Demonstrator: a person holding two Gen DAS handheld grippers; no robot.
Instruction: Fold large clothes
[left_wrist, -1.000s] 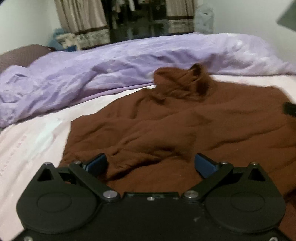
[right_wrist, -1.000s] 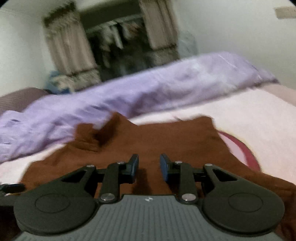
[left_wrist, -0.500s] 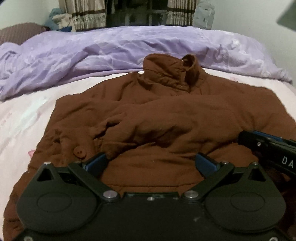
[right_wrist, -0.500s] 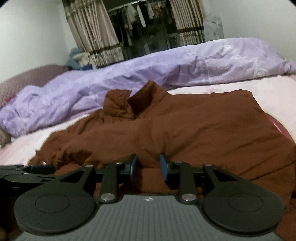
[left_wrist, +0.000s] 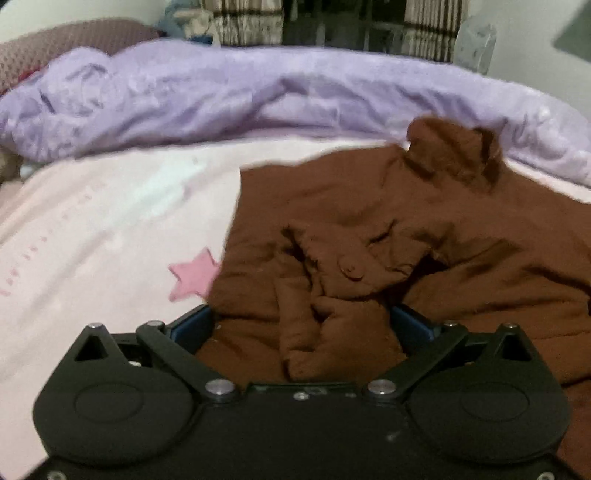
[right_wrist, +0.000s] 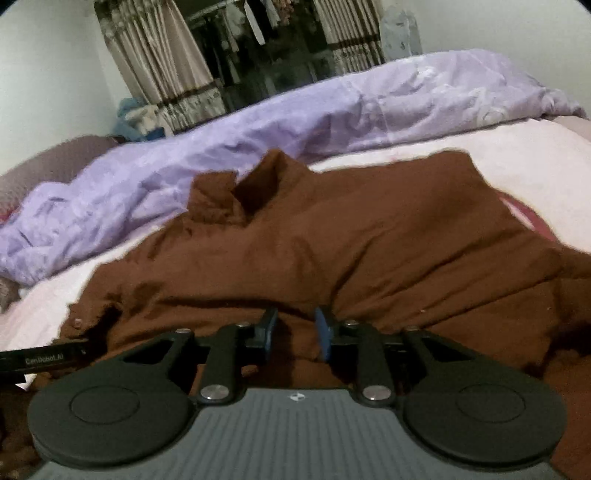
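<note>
The large brown quilted cotton jacket lies spread on the pale pink bed sheet, its stand-up collar at the end farthest from both sets of fingers and its hem end nearest them, so its long axis runs straight away from the fingers toward the rumpled lilac duvet behind it.

The left gripper is spread wide, its blue fingers released. A bunched sleeve with a round brown button sits just beyond and partly between them, but the pads press on nothing. The jacket's left edge lies just past the left finger, beside a pink star printed on the sheet.

The right gripper has just been closing a little and stands at a narrow gap over the middle of the hem end. Brown cloth shows in the gap, though whether the pads are pinching a fold I cannot tell.

The next move probably turns on the sleeve. It lies directly ahead of the left fingers, crosswise to the jacket's length, so the left hand is clearly the nearer one to take it and lay it flat over the body. The right hand is better placed to hold the middle down.
</note>
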